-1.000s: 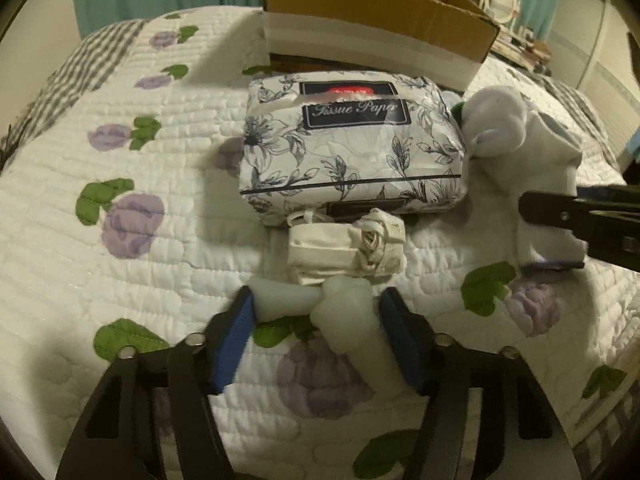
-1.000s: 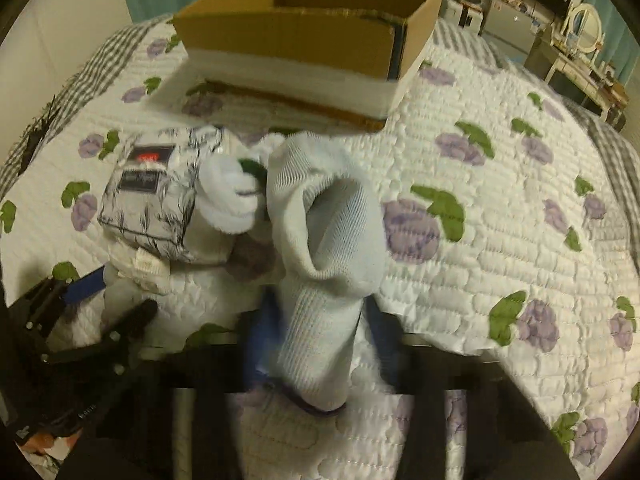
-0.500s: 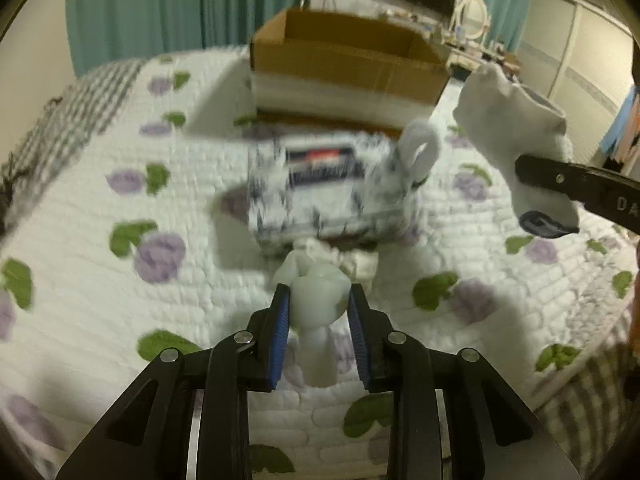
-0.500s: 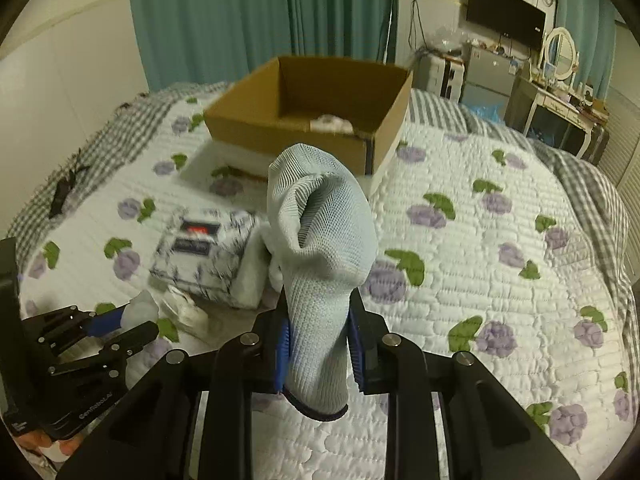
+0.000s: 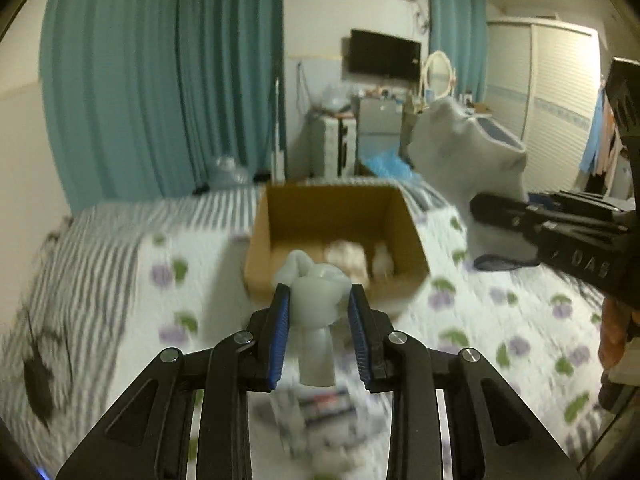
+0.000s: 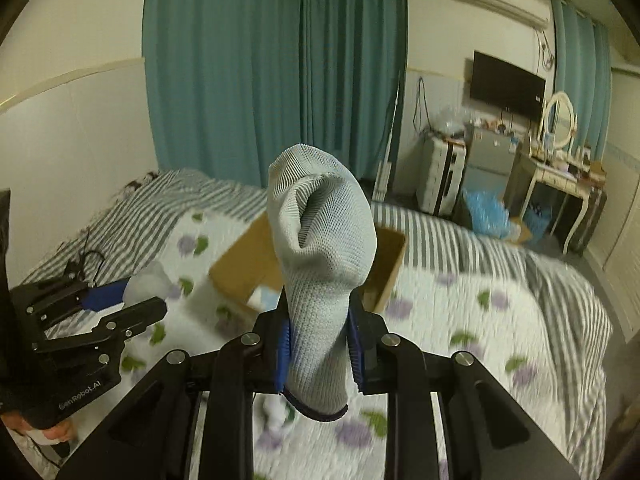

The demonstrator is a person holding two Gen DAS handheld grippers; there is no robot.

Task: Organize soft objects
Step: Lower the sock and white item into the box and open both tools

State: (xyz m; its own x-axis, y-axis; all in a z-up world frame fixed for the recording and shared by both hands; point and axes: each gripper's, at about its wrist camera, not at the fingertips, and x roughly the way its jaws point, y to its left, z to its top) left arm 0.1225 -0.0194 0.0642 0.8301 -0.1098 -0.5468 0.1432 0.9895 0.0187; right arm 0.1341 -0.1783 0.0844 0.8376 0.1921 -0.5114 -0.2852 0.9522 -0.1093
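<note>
Now both grippers are hanging in the air above the bed [image 5: 520, 312], each one carrying something soft. The left gripper [image 5: 319, 322] is pinching a small white rolled cloth [image 5: 314, 300] between its blue-padded fingers [image 5: 279, 328], the bundle bulging above the tips and a narrow tail drooping below them. Straight ahead at twelve o'clock in the left wrist view, the open cardboard box [image 5: 336, 240] is sitting on the quilt, with a few pale soft items blurred on its floor.

Over at two o'clock in that same view, the right gripper [image 5: 500, 210] is showing from the side, its fingers clamped on the grey sock [image 5: 464, 152]. From the right wrist view, that right gripper [image 6: 319, 346] is squeezing the grey sock [image 6: 320, 264] around its lower part, the open cuff standing upright and gaping toward the camera, the dark-trimmed toe end dangling beneath the fingers [image 6: 283, 344]. Behind the sock, the cardboard box [image 6: 244, 268] is lying partly hidden. At nine o'clock the left gripper [image 6: 120, 300] is showing with the white cloth [image 6: 148, 280] in its tips. Motion blur is smearing the quilt in both views.
</note>
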